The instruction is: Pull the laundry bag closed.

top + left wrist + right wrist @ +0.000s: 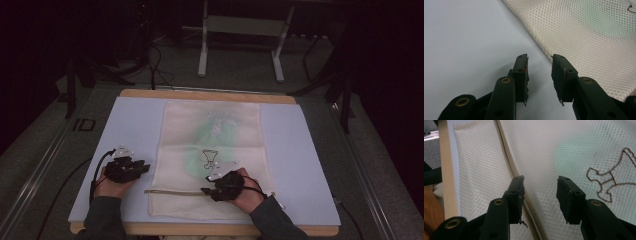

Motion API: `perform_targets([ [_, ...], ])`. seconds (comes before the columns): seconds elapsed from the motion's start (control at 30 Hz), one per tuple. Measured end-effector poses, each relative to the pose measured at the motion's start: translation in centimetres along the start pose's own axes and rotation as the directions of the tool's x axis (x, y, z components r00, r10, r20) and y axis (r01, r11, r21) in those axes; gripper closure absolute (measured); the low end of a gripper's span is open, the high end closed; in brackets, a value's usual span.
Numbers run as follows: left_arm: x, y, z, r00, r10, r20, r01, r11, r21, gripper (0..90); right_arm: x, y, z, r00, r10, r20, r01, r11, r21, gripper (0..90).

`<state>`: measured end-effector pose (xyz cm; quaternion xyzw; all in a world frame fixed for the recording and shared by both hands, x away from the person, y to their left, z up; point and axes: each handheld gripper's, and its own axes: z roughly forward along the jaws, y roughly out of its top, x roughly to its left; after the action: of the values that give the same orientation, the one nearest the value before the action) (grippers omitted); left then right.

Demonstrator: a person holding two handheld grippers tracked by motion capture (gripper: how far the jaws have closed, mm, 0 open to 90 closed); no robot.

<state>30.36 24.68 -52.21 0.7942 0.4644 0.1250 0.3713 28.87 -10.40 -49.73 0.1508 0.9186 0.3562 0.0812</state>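
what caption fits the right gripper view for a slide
Open right gripper poised over a cream mesh bag, its jaws straddling the bag's zipper seam.

The high view is dim and grainy; beyond the pale worktop (135, 125) everything sinks into near-black. Both gripper views are brighter, evenly lit from above, with soft shadows. The mesh bag (564, 142) stays sharp, while the near black fingers (521, 72) blur slightly.

A dim room is surrounding the table (310, 150), whose pale blue top is catching the light. A white metal frame (240, 25) is standing on grey carpet (240, 80) beyond.
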Motion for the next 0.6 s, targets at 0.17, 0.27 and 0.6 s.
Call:
perform_targets([
  [0.17, 0.0, 0.0, 0.0, 1.0000, -0.001, 0.000, 0.001, 1.0000, -0.001, 65.6, 0.3, 0.6, 0.5, 0.9999, -0.011, -0.013, 0.011, 1.000, -0.001, 58.1],
  [0.27, 0.0, 0.0, 0.0, 1.0000, -0.002, 0.000, 0.002, 1.0000, 0.000, 65.6, 0.6, 0.9, 0.9, 0.9996, -0.018, -0.021, 0.018, 1.000, -0.001, 58.6],
  [0.6, 0.0, 0.0, 0.0, 1.0000, 0.000, 0.002, 0.000, 1.0000, 0.001, 65.6, 1.3, 2.1, 2.0, 0.9980, -0.045, -0.044, 0.045, 0.999, -0.010, 60.1],
])
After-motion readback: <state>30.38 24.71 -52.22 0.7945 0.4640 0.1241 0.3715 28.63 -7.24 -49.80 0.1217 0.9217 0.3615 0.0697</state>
